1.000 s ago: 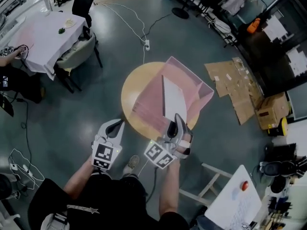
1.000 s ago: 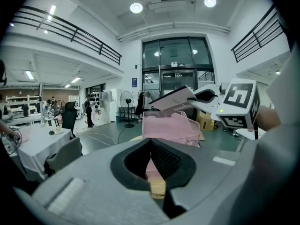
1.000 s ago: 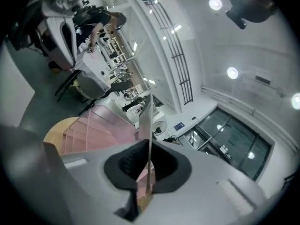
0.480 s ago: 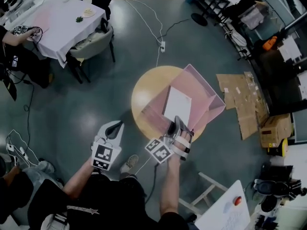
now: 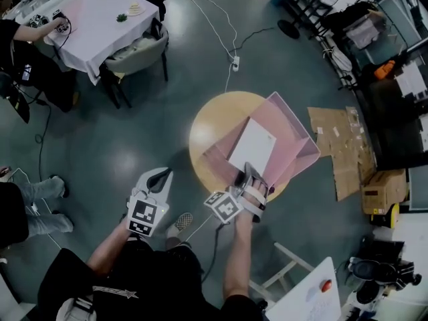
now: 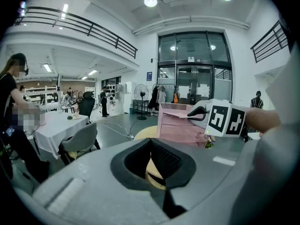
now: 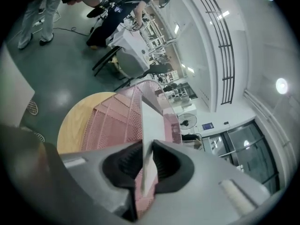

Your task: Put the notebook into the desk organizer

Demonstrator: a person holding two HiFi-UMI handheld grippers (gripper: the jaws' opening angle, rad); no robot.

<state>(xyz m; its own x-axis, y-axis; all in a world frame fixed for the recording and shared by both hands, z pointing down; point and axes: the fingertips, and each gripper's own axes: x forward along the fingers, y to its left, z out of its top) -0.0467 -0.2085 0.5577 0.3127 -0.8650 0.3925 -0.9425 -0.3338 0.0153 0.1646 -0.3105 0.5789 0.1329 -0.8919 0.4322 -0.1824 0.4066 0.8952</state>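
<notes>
A pink mesh desk organizer (image 5: 299, 134) stands on a round wooden table (image 5: 206, 129). The white notebook (image 5: 253, 146) leans inside it, its near edge between the jaws of my right gripper (image 5: 249, 174). In the right gripper view the notebook (image 7: 151, 125) runs edge-on from the pads into the organizer (image 7: 112, 121). The right gripper (image 7: 147, 161) still touches it on both sides while its jaws are opening. My left gripper (image 5: 159, 174) hangs left of the table over the floor. The left gripper (image 6: 161, 175) is shut and holds nothing.
A table with a white cloth (image 5: 100, 19) and a grey chair (image 5: 137, 52) stand at the far left. A cable with a power strip (image 5: 235, 63) crosses the floor behind the round table. Flattened cardboard (image 5: 338, 142) lies to the right. A person's legs (image 5: 33, 202) show at the left.
The notebook has sunk lower into the organizer and leans flatter, with the right gripper following it forward. The left gripper has stayed where it was.
</notes>
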